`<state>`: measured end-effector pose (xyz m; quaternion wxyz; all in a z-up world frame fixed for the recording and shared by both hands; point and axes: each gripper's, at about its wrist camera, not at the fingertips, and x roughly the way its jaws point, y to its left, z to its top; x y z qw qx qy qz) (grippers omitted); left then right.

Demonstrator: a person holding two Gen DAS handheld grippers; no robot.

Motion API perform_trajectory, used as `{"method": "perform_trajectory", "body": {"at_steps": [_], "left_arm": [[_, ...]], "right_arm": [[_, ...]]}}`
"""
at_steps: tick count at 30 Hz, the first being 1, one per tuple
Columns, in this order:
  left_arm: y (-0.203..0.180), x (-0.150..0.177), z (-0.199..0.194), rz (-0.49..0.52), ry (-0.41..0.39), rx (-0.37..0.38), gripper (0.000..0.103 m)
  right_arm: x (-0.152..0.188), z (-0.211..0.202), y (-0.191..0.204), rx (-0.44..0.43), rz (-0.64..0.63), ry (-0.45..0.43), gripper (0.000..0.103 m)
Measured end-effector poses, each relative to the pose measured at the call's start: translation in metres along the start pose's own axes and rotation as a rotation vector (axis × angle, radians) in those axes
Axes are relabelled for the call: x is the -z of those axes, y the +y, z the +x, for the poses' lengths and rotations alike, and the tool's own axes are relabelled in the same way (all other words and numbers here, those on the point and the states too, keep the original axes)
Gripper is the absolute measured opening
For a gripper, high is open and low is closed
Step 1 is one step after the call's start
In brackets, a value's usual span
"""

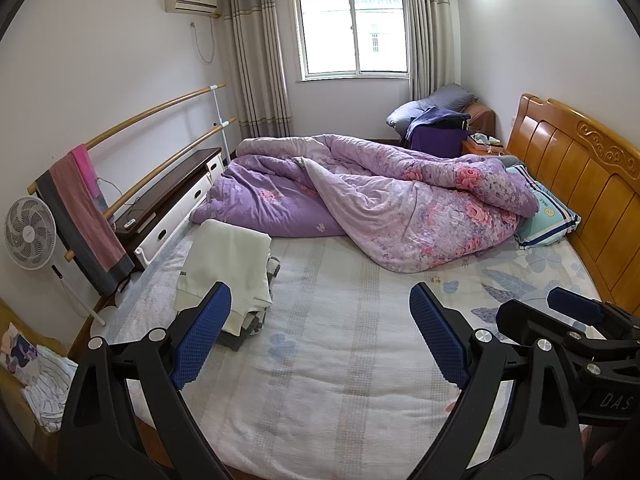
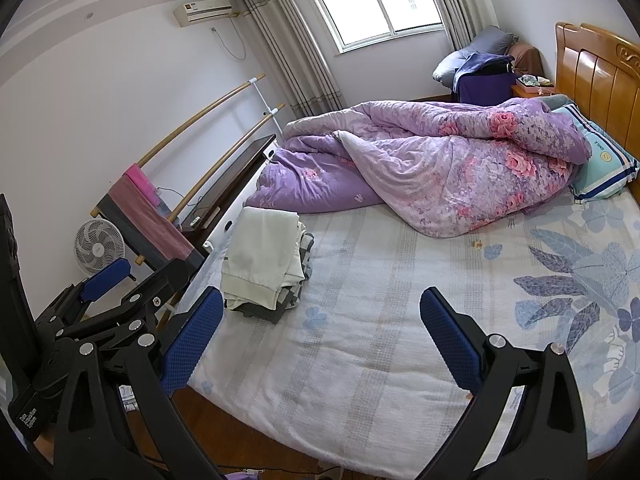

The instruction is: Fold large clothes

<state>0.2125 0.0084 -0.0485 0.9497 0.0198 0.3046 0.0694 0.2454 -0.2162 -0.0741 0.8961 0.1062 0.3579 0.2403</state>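
White folded clothes (image 1: 228, 264) sit, perhaps stacked, on your bed (image 1: 320, 340); left tool (image 1: 320, 332) and right tool (image 2: 320, 336) gape wide, empty.

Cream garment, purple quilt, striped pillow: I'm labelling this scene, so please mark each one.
cream garment (image 1: 228, 264), left wrist view, middle of its top layer
purple quilt (image 1: 404, 216), left wrist view, pale turned-over underside
striped pillow (image 2: 604, 160), right wrist view, teal face

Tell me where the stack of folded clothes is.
In both views, the stack of folded clothes lies on the bed's left edge, just before the purple quilt.
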Motion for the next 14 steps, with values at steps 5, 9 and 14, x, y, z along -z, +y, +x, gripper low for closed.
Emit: {"method": "perform_trajectory", "body": {"at_steps": [5, 9, 14], "left_arm": [[-0.001, -0.001, 0.001, 0.000, 0.002, 0.001, 0.091], [0.001, 0.001, 0.002, -0.005, 0.015, -0.001, 0.091], [0.020, 0.007, 0.019, -0.020, 0.061, -0.013, 0.091]], "right_arm": [[0.000, 0.000, -0.001, -0.001, 0.003, 0.002, 0.095], [-0.001, 0.002, -0.003, -0.002, 0.004, 0.007, 0.095], [0.000, 0.022, -0.001, -0.014, 0.001, 0.050, 0.095]]}}
